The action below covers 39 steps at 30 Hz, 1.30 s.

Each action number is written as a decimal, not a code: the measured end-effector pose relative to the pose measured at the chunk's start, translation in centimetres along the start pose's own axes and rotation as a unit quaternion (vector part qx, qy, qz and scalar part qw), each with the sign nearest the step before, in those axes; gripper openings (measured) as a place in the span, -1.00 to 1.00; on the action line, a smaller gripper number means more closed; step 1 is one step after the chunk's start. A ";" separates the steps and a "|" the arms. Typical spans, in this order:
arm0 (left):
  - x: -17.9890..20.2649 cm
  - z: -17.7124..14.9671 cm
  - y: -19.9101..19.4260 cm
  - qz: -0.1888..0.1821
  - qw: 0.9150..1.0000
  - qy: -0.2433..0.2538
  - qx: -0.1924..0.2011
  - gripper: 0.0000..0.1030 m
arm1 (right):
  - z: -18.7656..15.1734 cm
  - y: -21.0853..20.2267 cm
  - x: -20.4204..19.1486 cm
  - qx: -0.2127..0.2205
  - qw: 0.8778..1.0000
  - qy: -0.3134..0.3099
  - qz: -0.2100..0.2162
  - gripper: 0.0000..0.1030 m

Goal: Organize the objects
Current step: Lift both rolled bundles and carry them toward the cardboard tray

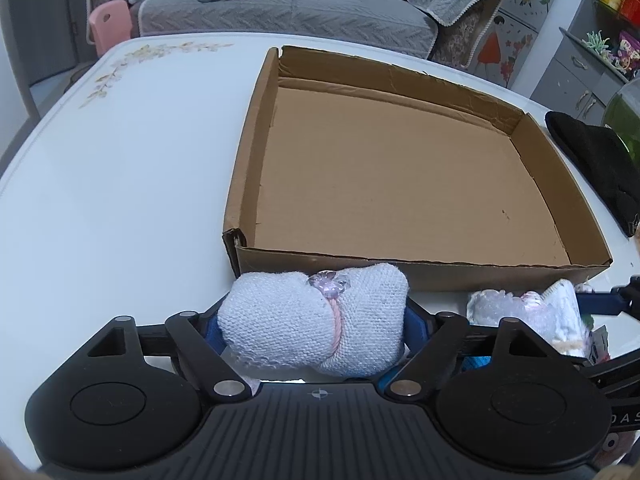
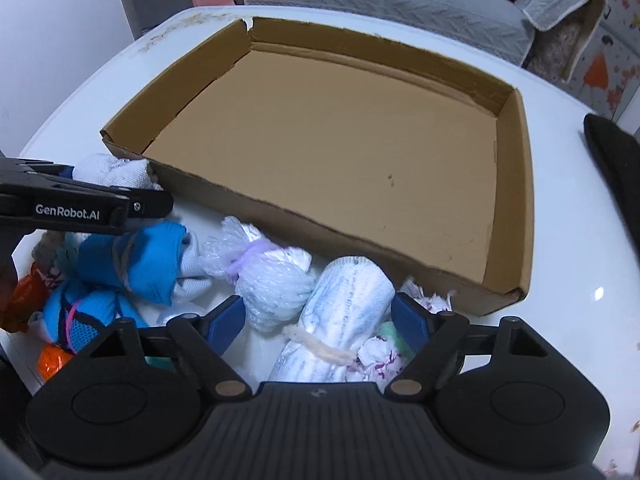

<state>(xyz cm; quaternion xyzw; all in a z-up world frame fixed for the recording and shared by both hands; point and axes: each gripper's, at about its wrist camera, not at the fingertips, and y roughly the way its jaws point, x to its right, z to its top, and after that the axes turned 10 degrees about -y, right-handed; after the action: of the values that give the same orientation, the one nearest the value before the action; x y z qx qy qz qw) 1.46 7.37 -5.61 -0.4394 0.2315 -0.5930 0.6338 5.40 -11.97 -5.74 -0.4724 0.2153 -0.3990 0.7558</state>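
Left gripper (image 1: 314,326): you had it clamped on a white knitted bundle (image 1: 312,320), just before the cardboard tray (image 1: 400,168).
Right gripper (image 2: 320,320): your fingers stood apart around a white rolled bundle (image 2: 340,312).
Tray: on the white table (image 1: 120,200).

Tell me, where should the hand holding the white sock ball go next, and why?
Probably forward over the cardboard box wall, then let go. The left gripper grips the white sock bundle just short of the box, which looks empty, while the other bundles wait on the table.
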 end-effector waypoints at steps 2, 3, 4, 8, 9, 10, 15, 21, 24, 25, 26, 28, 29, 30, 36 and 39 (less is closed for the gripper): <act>-0.2 -0.1 -0.2 -0.001 1.000 -0.002 0.002 0.60 | -0.5 -0.4 0.7 0.003 1.000 0.022 0.023 0.38; -0.3 -0.1 -0.2 -0.002 1.000 -0.004 0.003 0.60 | -0.8 -0.6 1.4 0.007 0.999 0.035 0.040 0.38; -0.4 -0.2 -0.2 -0.004 1.000 -0.006 0.004 0.60 | -1.2 -0.6 2.1 0.009 0.997 0.049 0.052 0.38; -0.8 -0.3 -0.3 -0.006 1.000 -0.013 0.005 0.61 | -2.5 -1.3 3.7 0.023 0.993 0.088 0.080 0.40; -0.8 -0.3 -0.3 -0.007 1.000 -0.012 0.005 0.61 | -2.4 -1.5 4.2 0.025 0.992 0.096 0.082 0.41; -0.8 -0.3 -0.3 -0.007 1.000 -0.013 0.005 0.61 | -2.5 -1.6 4.3 0.022 0.992 0.094 0.077 0.40; -0.6 -0.4 -0.4 -0.004 1.000 -0.011 0.005 0.61 | -2.3 -0.9 3.0 -0.001 0.998 0.038 0.041 0.34; -0.5 -0.5 -0.8 -0.004 1.000 -0.004 0.016 0.50 | -1.9 -1.1 1.5 -0.005 1.000 -0.001 0.018 -0.45; -0.6 -0.5 -1.2 -0.011 1.000 -0.006 0.017 0.46 | -2.1 -1.9 2.2 0.007 1.000 0.014 0.025 -0.45; -0.6 -0.5 -1.4 -0.013 1.000 -0.005 0.017 0.45 | -2.2 -2.3 2.4 0.012 0.999 0.016 0.027 -0.45; -0.5 -0.5 -1.8 -0.016 1.000 -0.005 0.018 0.45 | -2.3 -2.6 2.6 0.016 0.999 0.019 0.031 -0.45; -0.5 -0.2 -2.8 -0.021 0.999 -0.003 0.029 0.45 | -2.4 -3.8 3.1 0.028 0.999 0.022 0.033 -0.45; -0.5 0.0 -3.3 -0.022 0.999 -0.001 0.036 0.45 | -2.3 -4.2 3.2 0.034 0.999 0.023 0.033 -0.45; -0.4 0.2 -3.9 -0.021 0.999 0.001 0.043 0.45 | -2.3 -4.7 3.4 0.042 0.998 0.024 0.036 -0.45; 0.6 2.6 -7.5 -0.025 0.996 0.024 0.078 0.45 | -0.5 -8.2 5.3 0.085 0.995 0.032 0.043 -0.45; 1.6 4.6 -8.8 -0.025 0.994 0.043 0.094 0.45 | 1.2 -9.5 5.8 0.107 0.993 0.026 0.038 -0.45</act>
<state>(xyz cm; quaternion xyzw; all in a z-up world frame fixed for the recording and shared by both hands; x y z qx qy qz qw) 0.64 7.88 4.42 -0.3574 0.1909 -0.6460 0.6469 5.87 -18.18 3.54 -0.3692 0.2090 -0.4030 0.8109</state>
